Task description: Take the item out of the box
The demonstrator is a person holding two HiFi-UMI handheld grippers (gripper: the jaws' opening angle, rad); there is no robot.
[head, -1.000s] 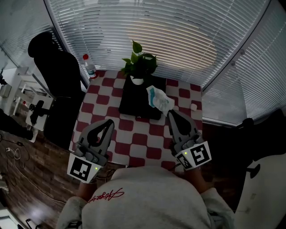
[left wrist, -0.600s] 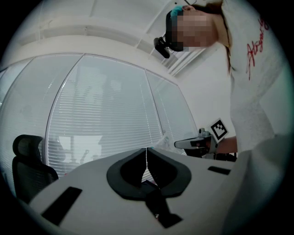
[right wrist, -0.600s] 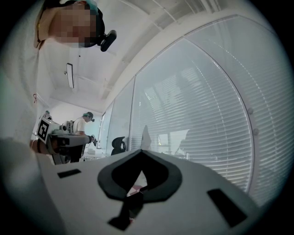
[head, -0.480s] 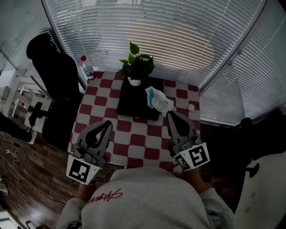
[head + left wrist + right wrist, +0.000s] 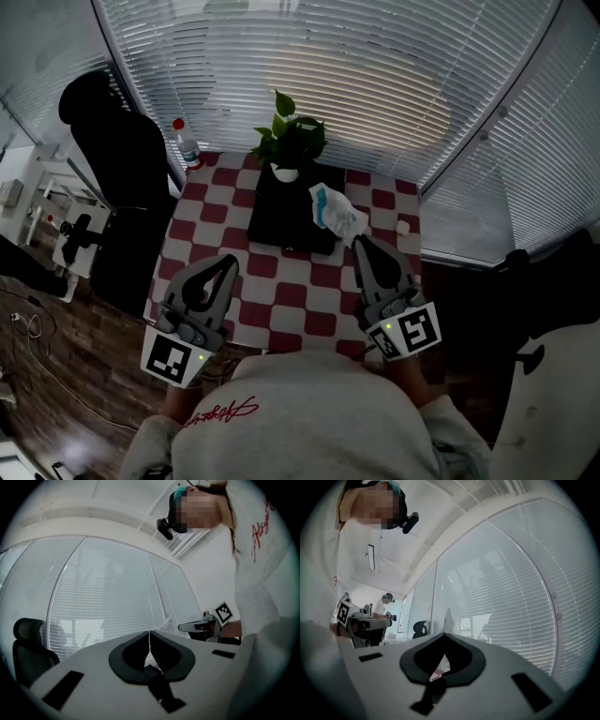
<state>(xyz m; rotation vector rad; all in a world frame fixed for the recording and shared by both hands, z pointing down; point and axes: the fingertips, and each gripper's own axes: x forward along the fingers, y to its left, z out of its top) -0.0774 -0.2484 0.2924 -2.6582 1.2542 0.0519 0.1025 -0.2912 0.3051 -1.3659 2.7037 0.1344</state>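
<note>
A black box (image 5: 279,214) lies at the back of the red-and-white checked table (image 5: 292,302). A crinkled white and teal packet (image 5: 335,208) hangs over the box's right edge, and my right gripper (image 5: 358,243) is shut on its near corner. In the right gripper view the packet (image 5: 448,617) rises as a pale sheet from the closed tips (image 5: 443,635). My left gripper (image 5: 230,262) hovers over the table's near left, apart from the box. Its jaws meet in a thin line (image 5: 149,635) with nothing between them. The left gripper view shows the packet (image 5: 167,625) too.
A potted plant (image 5: 292,141) stands behind the box. A bottle with a red cap (image 5: 187,141) is at the table's back left corner, and a small white object (image 5: 403,225) near its right edge. A black chair (image 5: 117,164) stands to the left. Window blinds curve behind the table.
</note>
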